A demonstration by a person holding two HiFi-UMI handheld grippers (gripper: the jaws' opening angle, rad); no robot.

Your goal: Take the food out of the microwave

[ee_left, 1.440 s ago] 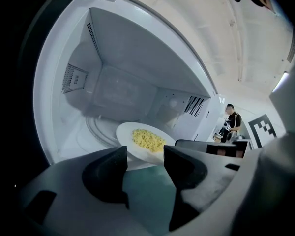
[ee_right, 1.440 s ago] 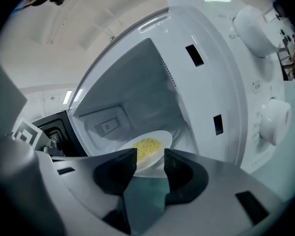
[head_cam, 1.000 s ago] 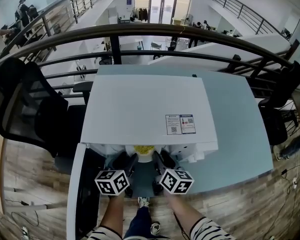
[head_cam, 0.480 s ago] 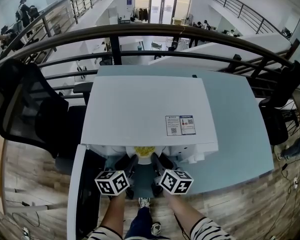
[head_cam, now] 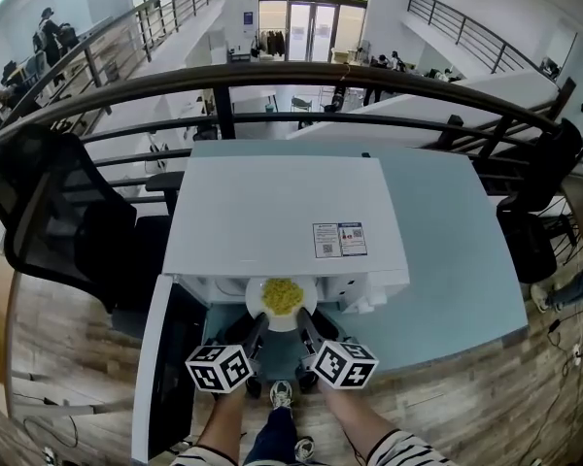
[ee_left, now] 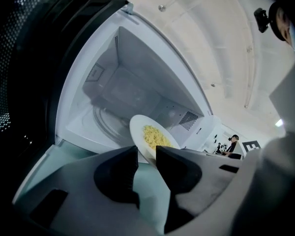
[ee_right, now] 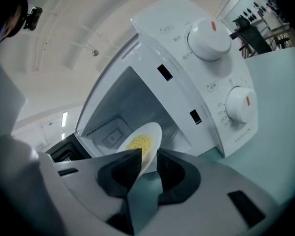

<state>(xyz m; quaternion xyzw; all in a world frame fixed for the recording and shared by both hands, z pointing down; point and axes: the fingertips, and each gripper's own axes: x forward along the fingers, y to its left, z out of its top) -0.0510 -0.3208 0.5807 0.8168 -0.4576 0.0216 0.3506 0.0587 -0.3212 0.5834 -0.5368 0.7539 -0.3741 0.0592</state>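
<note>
White plate (head_cam: 257, 299) of yellow food (head_cam: 282, 296), stiff, slick and likely breakable, hangs at the microwave (head_cam: 282, 212) mouth; we judge the rim the best hold, and left tongs (head_cam: 259, 322) and right tongs (head_cam: 302, 319), jaws just closing, pinch it either side.

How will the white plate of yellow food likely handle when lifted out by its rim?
Probably stiff: the plate shows no bending though the left gripper and right gripper, whose jaws have just been closing, pinch only its rim. That smooth rim looks slippery, so it could slide. It looks shallow, so the loose food may spill if tilted.
</note>
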